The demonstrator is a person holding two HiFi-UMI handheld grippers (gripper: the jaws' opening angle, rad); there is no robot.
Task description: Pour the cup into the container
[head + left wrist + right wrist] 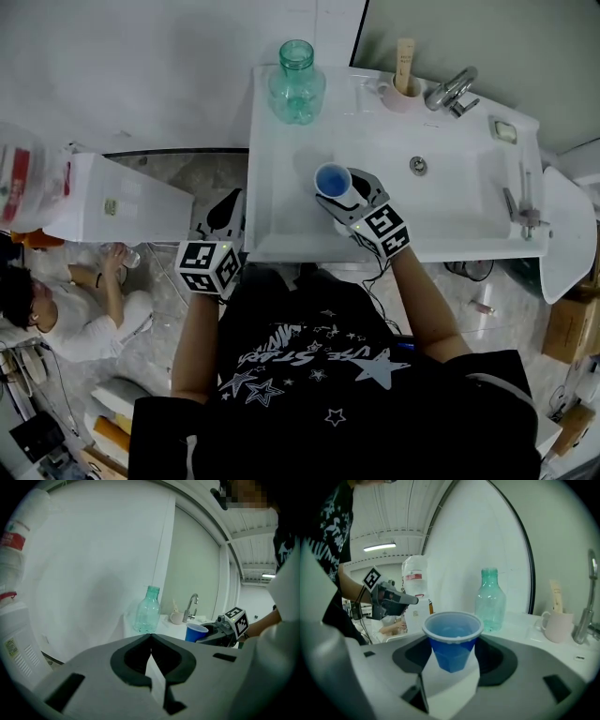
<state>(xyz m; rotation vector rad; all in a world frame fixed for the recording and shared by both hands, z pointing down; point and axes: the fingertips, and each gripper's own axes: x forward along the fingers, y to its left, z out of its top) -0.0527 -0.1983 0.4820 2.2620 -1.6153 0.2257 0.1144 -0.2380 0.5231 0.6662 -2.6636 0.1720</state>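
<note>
Right tongs point(451, 660) are clamped on the lower, tapered body of a blue disposable cup point(453, 629). The cup stands upright between the jaws, near the front edge of the white washbasin surface point(281, 178) and left of the drain point(418, 166). Its inside reads blue all over, so the liquid level cannot be judged with confidence; treat it as loaded.

Left tongs point(151, 641) are closed with the jaw tips touching and nothing between them. They are parked off the front-left corner of the surface.

The container is a teal bottle point(296, 82) with a narrow neck. It stands unsupported at the far-left corner, well apart from the cup.

Hazards from this state:

1. Missed pour. The cup rim is much wider than the bottle mouth, so a fast tilt would probably send liquid down the bottle's shoulders and onto the surface.
2. Cup deformation. The wall looks thin, and excess clamping could buckle it and push liquid over the rim.
3. Slip. The grip sits on a taper, so the cup may shift in the jaws as it tips.
4. Bottle upset. Nothing steadies the bottle, and a knock from the cup rim could topple it.
</note>
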